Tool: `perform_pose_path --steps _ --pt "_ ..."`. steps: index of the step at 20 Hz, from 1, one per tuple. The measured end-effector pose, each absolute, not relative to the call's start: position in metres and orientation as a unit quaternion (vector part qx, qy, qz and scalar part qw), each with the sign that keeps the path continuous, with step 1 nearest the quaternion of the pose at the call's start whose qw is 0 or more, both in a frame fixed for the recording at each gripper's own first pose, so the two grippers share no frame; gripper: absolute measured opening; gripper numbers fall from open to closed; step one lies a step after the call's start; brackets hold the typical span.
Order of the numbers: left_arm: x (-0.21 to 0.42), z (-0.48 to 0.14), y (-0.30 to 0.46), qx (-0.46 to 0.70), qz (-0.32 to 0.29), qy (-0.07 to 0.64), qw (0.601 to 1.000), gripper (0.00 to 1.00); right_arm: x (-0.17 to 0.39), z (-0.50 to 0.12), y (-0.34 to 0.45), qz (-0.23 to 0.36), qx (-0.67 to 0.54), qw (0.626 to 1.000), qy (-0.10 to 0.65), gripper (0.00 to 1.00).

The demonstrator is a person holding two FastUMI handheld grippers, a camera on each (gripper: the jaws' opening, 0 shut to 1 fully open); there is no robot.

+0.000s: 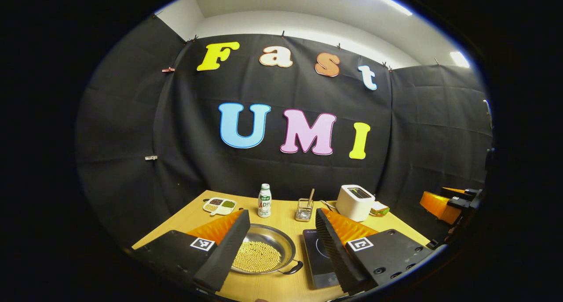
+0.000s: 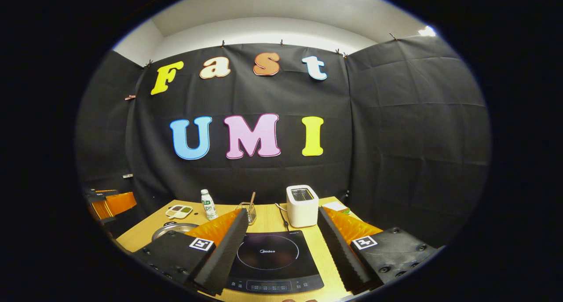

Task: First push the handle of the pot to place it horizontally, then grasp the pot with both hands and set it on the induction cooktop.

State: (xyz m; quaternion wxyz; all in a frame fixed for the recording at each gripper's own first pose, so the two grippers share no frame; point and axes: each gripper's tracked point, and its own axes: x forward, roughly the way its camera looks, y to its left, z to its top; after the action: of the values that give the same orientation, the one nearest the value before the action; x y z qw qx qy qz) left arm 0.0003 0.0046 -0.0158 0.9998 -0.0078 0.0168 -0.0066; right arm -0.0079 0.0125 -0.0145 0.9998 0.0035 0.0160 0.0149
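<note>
A shallow steel pot (image 1: 264,242) holding yellow beans sits on the wooden table, right between my left gripper's (image 1: 282,217) open fingers. Its dark handle (image 1: 293,268) sticks out at the near right of the rim. The black induction cooktop (image 1: 314,258) lies just right of the pot, partly behind the right finger. In the right gripper view the cooktop (image 2: 269,254) lies between my right gripper's (image 2: 282,214) open fingers, and the pot's rim (image 2: 173,228) peeks out at the left. Neither gripper touches anything.
Along the back of the table (image 1: 281,289) stand a divided dish of beans (image 1: 219,205), a white bottle (image 1: 264,200), a wire holder with a utensil (image 1: 304,208) and a white toaster (image 1: 355,201). The other gripper (image 1: 445,203) hovers off the table's right side.
</note>
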Motion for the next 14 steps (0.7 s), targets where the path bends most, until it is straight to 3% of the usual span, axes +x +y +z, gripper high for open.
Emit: perform_pose_path --steps 14 --pt "0.013 -0.029 0.018 -0.014 -0.002 0.03 0.999 0.94 0.005 -0.022 0.011 0.001 0.003 1.0 0.026 0.99"
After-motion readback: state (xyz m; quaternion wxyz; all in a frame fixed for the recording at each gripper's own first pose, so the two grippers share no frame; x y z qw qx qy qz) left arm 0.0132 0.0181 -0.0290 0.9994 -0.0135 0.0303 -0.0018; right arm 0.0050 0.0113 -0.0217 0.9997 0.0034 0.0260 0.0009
